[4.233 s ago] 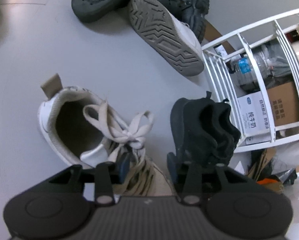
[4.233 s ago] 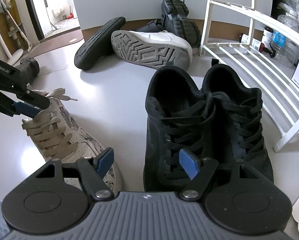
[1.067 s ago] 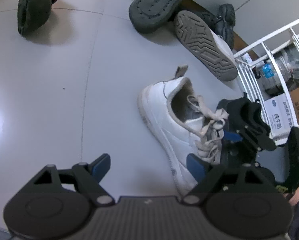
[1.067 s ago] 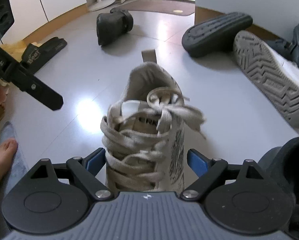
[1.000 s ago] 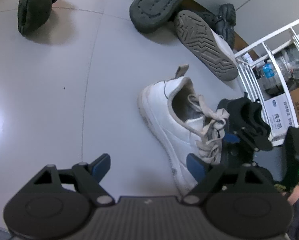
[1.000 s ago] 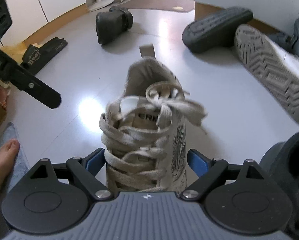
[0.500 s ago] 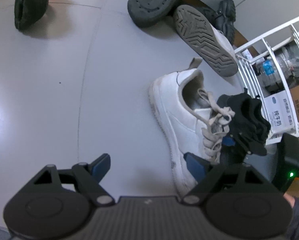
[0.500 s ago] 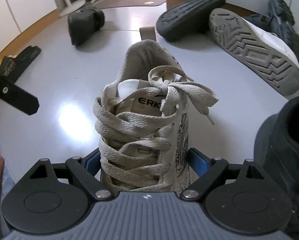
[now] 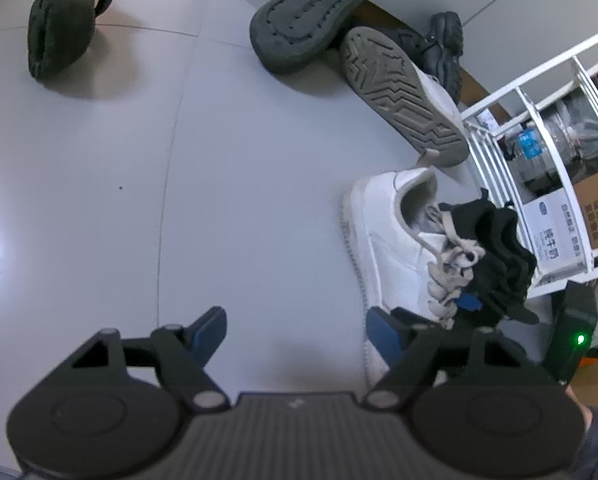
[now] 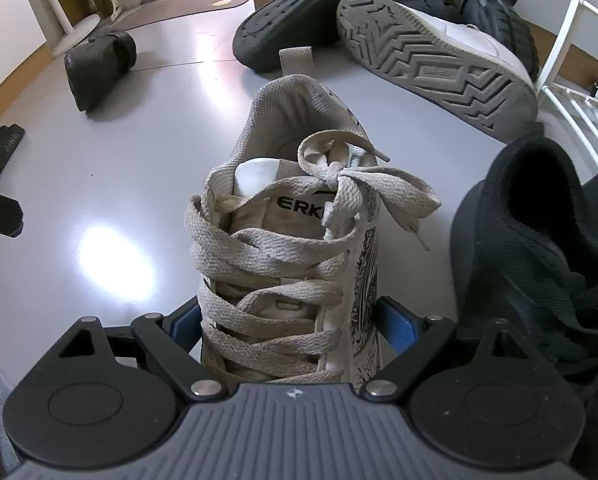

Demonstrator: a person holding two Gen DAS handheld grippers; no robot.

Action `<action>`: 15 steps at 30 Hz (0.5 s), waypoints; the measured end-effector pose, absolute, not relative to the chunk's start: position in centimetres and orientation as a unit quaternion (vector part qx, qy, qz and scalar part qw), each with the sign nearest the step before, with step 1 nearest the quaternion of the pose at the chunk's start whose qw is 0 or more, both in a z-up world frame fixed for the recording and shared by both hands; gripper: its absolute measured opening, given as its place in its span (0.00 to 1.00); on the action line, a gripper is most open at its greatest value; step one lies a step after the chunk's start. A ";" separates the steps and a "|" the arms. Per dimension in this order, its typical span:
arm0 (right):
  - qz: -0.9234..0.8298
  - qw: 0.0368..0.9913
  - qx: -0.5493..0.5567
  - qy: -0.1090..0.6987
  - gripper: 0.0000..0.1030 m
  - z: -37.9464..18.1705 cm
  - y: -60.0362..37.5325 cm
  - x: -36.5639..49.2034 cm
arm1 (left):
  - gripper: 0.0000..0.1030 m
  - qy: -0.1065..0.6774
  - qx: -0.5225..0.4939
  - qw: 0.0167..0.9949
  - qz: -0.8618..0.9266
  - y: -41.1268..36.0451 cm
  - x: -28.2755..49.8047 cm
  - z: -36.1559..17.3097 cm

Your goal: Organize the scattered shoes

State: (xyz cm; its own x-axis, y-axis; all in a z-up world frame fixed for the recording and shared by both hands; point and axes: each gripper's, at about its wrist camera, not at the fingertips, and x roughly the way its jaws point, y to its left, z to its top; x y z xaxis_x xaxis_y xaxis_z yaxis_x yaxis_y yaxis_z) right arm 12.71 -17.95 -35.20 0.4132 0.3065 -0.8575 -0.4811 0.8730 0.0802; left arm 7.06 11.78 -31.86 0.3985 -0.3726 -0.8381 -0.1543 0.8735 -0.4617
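My right gripper (image 10: 291, 316) is shut on a white sneaker (image 10: 291, 240) with beige laces, its blue pads pressed on both sides of the forefoot. The sneaker stands upright on the grey floor, heel away from me, close beside a pair of black lace-up shoes (image 10: 539, 240). The left wrist view shows the same sneaker (image 9: 391, 240) touching the black pair (image 9: 495, 248) at the right. My left gripper (image 9: 295, 320) hovers over bare floor left of the sneaker. Its jaws are closing with nothing between them.
A second white sneaker (image 10: 431, 60) lies on its side, sole showing, against a dark slipper (image 10: 299, 20) and a dark chunky shoe (image 10: 495, 4) by the wall. Another dark slipper (image 9: 63, 20) lies far left. A white wire rack (image 9: 519, 128) and boxes (image 9: 595, 208) stand at the right.
The white sneaker has slid right with my right gripper and turned until it stands against the black pair. My left gripper has stayed put, its jaws a little narrower.
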 end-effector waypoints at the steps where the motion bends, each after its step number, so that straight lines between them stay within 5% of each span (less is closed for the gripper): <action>1: 0.233 0.837 -0.092 0.487 0.89 -35.2 -18.2 12.7 | 0.76 0.545 -0.241 0.800 -0.069 11.7 7.1 -31.8; 15: 0.218 0.840 -0.094 0.488 0.80 -34.2 -20.0 11.5 | 0.76 0.547 -0.232 0.800 -0.077 11.1 8.2 -31.8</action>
